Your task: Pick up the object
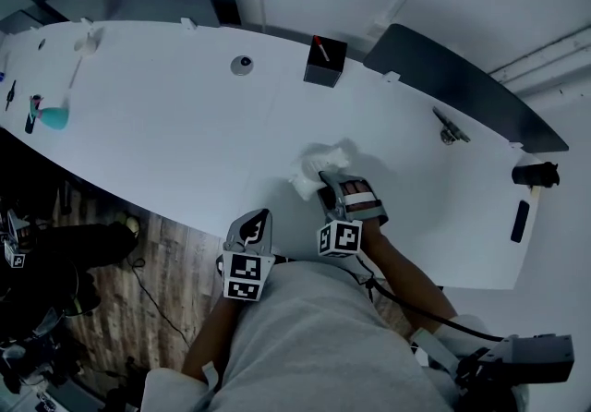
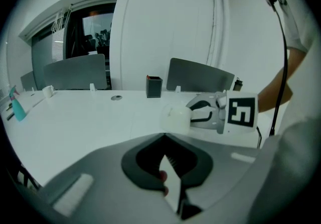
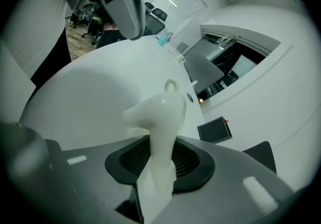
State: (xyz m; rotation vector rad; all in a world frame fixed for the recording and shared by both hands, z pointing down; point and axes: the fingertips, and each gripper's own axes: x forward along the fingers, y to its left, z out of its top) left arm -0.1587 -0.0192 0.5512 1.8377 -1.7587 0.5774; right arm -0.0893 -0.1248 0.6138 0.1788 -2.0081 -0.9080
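Note:
A white moulded figure [image 1: 319,168] with a small loop on top lies on the white table [image 1: 166,124] near its front edge. My right gripper [image 1: 334,190] reaches onto it from the near side. In the right gripper view the figure [image 3: 159,117] stands up between the two jaws, whose pads close against its lower part at my right gripper [image 3: 158,165]. My left gripper [image 1: 252,233] hangs at the table's front edge, left of the figure, with its jaws together and nothing between them. From the left gripper view [image 2: 171,180] the figure [image 2: 176,118] shows ahead beside the right gripper [image 2: 213,112].
A black box [image 1: 325,61] and a round metal grommet [image 1: 242,65] sit at the table's far side. A teal bottle [image 1: 55,116] stands at the far left, small dark items [image 1: 536,175] at the right end. Grey divider panels [image 1: 462,82] stand behind.

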